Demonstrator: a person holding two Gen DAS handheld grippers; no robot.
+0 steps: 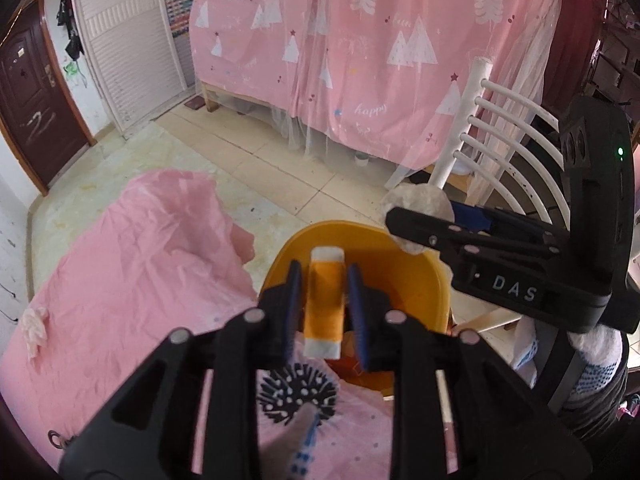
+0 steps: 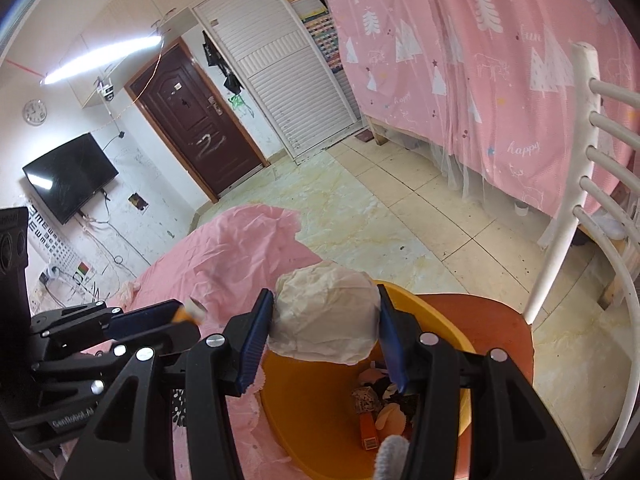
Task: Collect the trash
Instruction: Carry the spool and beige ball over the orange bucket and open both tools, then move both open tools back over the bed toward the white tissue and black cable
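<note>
An orange pack with white ends (image 1: 324, 304) stands between the blue pads of my left gripper (image 1: 325, 268), over the yellow bin (image 1: 360, 240). A thin gap shows on each side of the pack, so the pads do not press on it. My right gripper (image 2: 324, 292) is shut on a crumpled white paper ball (image 2: 326, 312) above the bin's rim (image 2: 424, 300). Several scraps lie in the bin's bottom. The left wrist view shows the right gripper (image 1: 420, 216) at right with the ball (image 1: 416, 200). The right wrist view shows the left gripper (image 2: 182, 316) at left with the pack's end (image 2: 190, 312).
The bin sits on an orange chair seat (image 2: 504, 320) with a white slatted back (image 2: 592, 168). A table under a pink cloth (image 1: 140, 272) lies to the left, with a crumpled pale tissue (image 1: 34, 324) on it. A pink bed curtain (image 1: 360, 60) hangs beyond the tiled floor.
</note>
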